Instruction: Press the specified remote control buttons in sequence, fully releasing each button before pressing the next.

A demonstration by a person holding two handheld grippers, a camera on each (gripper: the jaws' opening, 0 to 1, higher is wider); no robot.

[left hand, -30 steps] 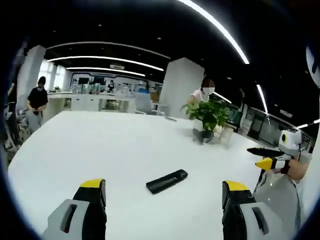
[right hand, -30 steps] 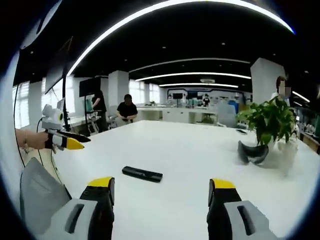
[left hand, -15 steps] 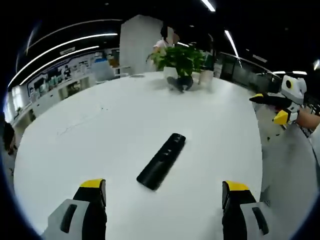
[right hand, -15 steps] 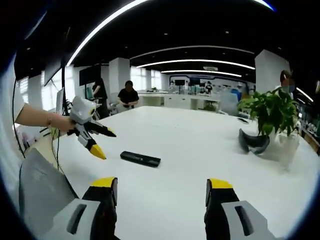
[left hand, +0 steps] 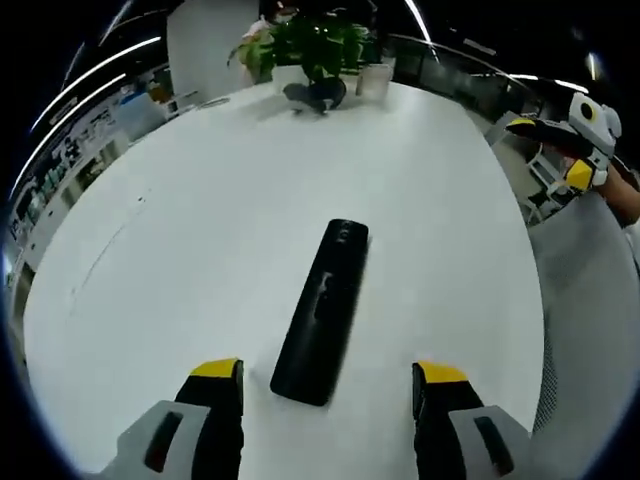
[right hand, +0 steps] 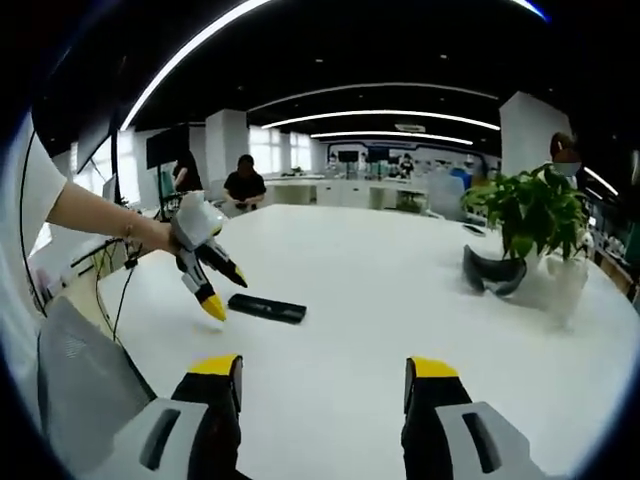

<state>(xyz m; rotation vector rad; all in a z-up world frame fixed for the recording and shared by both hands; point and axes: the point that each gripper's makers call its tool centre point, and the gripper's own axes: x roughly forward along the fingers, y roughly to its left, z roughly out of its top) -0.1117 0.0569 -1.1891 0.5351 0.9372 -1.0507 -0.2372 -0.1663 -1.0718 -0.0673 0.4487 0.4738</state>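
With our left tongs [left hand: 327,385] spread wide and empty just above the near end of the remote [left hand: 323,310] on the white table [left hand: 180,250], and our right tongs [right hand: 320,375] equally open and idle, a slanted poke could skid it.

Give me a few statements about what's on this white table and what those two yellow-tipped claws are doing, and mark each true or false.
1. The remote control lies flat on the white table. True.
2. The left gripper is clamped on the remote. False: its jaws stand open, one on each side of the remote's near end, apart from it.
3. A potted plant stands on the table. True.
4. The right gripper is pressing a button. False: it is held back from the remote, jaws open.
5. The remote is white. False: it is black.
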